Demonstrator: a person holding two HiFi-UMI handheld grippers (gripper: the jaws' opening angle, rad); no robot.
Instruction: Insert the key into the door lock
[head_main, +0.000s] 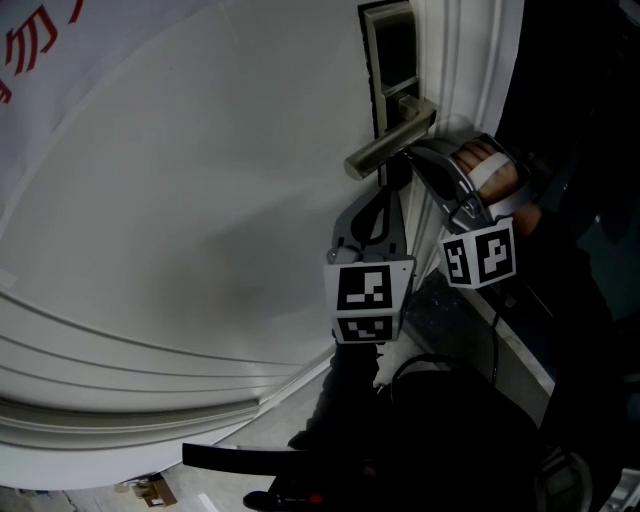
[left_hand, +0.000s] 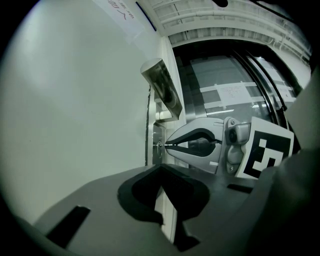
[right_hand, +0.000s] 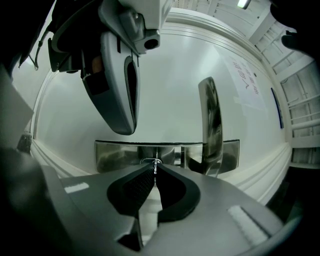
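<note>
Key (right_hand: 155, 165) pinched in tips of right hand-held gripper (right_hand: 156, 168), shaft pointing straight ahead at the lock (left_hand: 158, 145) below the door handle (right_hand: 211, 125), tip apparently at the keyhole; left hand-held gripper (left_hand: 161, 167) closed on nothing, alongside.

The white door (head_main: 200, 200) carries everything here. A brushed-metal lock plate (right_hand: 120, 152) is fixed near its edge, and a lever handle (head_main: 390, 145) juts out from the plate. A key (right_hand: 155, 167) sits at the plate's lock cylinder (right_hand: 150, 161).
</note>
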